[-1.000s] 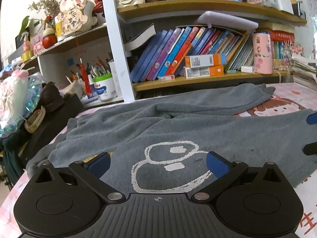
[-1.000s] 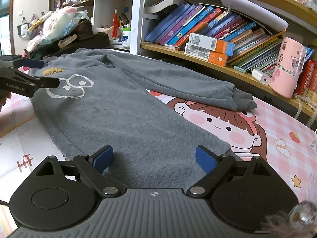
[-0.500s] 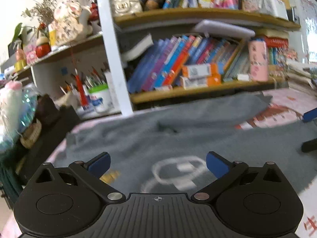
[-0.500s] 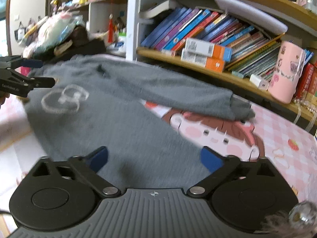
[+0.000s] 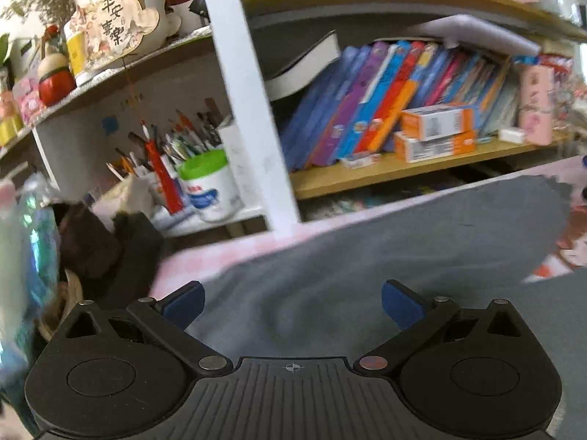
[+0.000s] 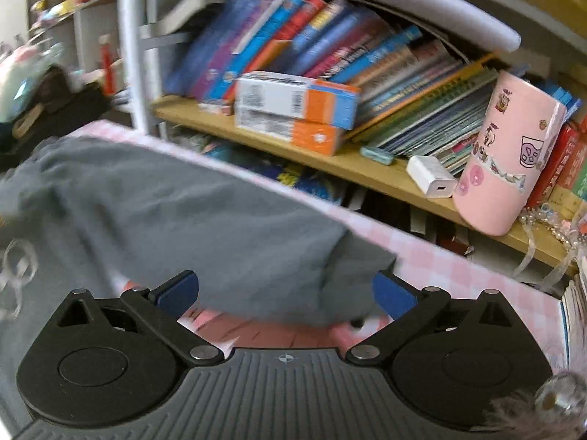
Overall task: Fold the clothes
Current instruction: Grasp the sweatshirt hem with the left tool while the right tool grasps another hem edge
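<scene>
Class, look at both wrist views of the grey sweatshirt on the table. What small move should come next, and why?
Probably lower the right hand-held gripper onto the sleeve cuff and close. Its jaws stand wide with nothing pinched, the cuff end lies just ahead of them, and the sleeve still stretches out across the pink table. The left hand-held gripper is also open above the sweatshirt.

Leaning books; orange boxes; pink cup.

Both views ride low behind their tongs, tilted down, facing the far bookshelf; both catch the grey garment and the orange boxes.
</scene>
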Available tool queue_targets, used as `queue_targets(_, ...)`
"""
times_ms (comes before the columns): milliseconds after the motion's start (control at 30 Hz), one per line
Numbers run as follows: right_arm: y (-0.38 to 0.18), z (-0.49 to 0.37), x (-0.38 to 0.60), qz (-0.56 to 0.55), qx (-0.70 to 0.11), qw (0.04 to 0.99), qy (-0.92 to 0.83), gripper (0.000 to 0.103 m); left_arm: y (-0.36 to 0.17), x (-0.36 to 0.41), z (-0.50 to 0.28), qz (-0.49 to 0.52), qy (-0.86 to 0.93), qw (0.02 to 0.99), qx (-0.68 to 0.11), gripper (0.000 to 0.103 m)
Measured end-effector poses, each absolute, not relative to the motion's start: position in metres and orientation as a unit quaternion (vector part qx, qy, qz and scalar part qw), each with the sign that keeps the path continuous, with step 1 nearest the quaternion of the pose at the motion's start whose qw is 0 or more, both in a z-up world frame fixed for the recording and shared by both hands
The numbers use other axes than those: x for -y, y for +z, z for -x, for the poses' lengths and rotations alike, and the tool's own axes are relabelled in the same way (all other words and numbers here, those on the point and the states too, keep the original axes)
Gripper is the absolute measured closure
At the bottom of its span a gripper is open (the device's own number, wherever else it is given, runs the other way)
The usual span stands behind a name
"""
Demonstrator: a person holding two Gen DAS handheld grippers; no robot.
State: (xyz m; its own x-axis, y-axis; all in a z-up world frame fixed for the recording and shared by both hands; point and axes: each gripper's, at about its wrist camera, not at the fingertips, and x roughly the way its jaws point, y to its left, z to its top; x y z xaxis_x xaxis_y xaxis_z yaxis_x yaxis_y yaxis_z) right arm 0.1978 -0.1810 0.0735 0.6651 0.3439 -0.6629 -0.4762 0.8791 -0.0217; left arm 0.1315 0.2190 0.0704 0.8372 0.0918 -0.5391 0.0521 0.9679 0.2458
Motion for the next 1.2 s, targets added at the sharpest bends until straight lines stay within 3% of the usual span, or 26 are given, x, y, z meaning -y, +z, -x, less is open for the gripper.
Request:
queue_targets(100,0.073,-0.229,0.183,0.089,-0.352,0.905,0.222,0.004,0.065,-0.232,-0.162,-0.129,0.013,0.944,-0.303,0.001)
queue_targets(233,0.065,-0.261,0.180,0.099,-0.369,0.898,0.221,0.017,0.050,-0.244,-0.198,-0.143,0.016,0.932,-0.332,0.029)
queue_targets(367,0.053,-0.282,0.176,0.109,-0.380,0.891,0.222,0.023,0.034,-0.252,-0.231,-0.151,0.010,0.924,-0.351,0.029)
queue_targets(633,0.029,-0.307,0.166,0.108,-0.395,0.880,0.240,0.023,0.009,-0.271,-0.269,-0.141,-0.020,0.910,-0.389,0.029)
queue_targets(967,0.017,-0.315,0.175,0.085,-0.404,0.875,0.254,0.025,0.002,-0.306,-0.272,-0.029,-0.059,0.914,-0.401,0.030)
queue_targets(1033,0.019,-0.314,0.175,0.084,-0.404,0.875,0.253,0.036,0.002,-0.306,-0.270,-0.026,-0.065,0.914,-0.399,0.035)
queue_targets(1100,0.021,-0.313,0.175,0.083,-0.405,0.873,0.258,0.058,0.004,-0.305,-0.268,-0.025,-0.075,0.913,-0.401,0.047)
queue_targets(1133,0.022,-0.313,0.175,0.082,-0.407,0.871,0.262,0.063,0.006,-0.306,-0.267,-0.026,-0.075,0.911,-0.404,0.058)
queue_targets(1200,0.025,-0.310,0.175,0.077,-0.413,0.866,0.270,0.083,0.009,-0.307,-0.264,-0.026,-0.072,0.909,-0.411,0.076)
